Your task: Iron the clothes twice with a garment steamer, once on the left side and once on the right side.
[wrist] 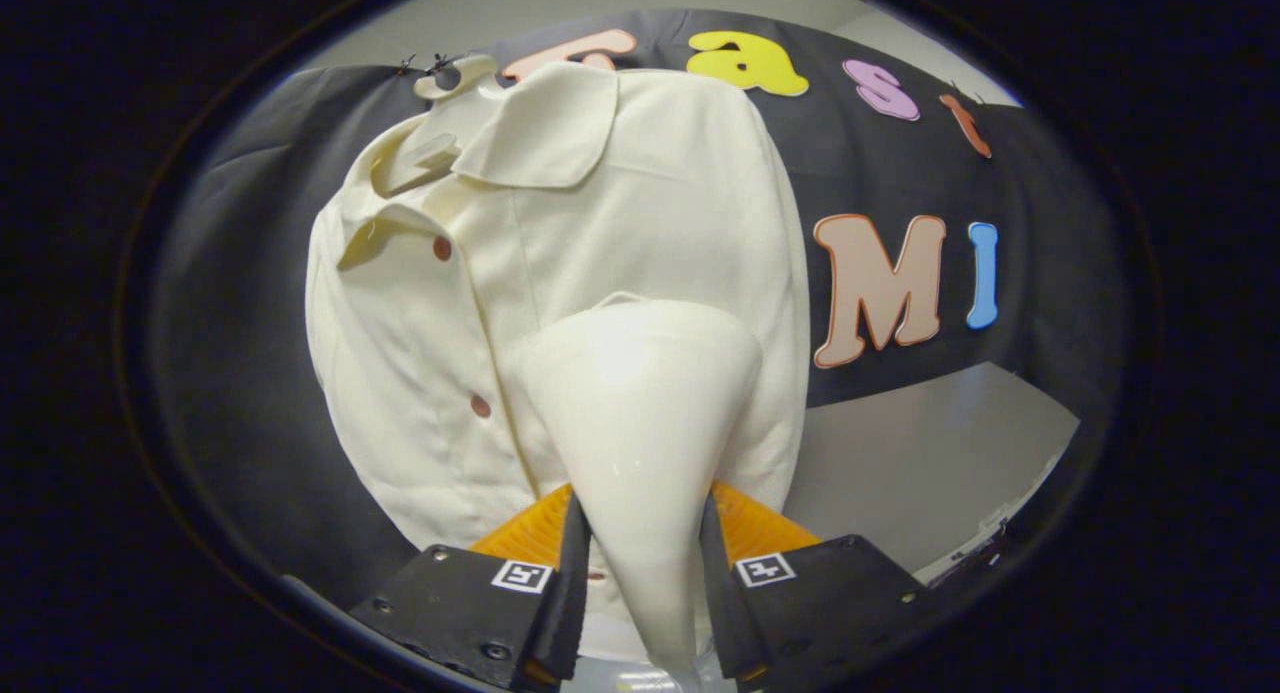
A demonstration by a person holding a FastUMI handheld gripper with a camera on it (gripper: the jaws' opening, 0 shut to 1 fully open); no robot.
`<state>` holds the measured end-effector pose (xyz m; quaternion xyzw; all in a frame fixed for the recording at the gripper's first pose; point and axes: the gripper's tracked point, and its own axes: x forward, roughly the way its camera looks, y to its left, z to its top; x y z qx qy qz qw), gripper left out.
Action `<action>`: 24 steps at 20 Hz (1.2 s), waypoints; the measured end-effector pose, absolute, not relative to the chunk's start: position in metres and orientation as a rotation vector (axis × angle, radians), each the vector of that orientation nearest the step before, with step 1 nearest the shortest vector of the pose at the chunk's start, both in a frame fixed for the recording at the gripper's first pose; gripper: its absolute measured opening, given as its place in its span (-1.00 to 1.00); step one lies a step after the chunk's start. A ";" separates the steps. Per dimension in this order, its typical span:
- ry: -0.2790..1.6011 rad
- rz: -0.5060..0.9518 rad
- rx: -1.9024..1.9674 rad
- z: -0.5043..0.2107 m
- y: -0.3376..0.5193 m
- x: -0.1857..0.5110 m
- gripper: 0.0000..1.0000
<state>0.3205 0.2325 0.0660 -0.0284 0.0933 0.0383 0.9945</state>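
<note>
I had gripper (640, 573) clamped on steamer (640, 413) | head against shirt (560, 273) beyond fingers | risk: handle slipping, fabric bunching.

The big shirt (560, 273) blocks twelve o'clock, just past the steamer (640, 413). Open room at three o'clock.
</note>
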 end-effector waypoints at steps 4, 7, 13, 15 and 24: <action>0.250 0.068 -0.078 0.024 0.228 0.326 0.05; 0.293 0.057 -0.084 -0.007 0.226 0.331 0.05; 0.385 0.030 -0.037 -0.062 0.214 0.335 0.06; 0.404 0.021 -0.028 -0.076 0.207 0.339 0.05; 0.504 -0.027 0.004 -0.153 0.181 0.338 0.05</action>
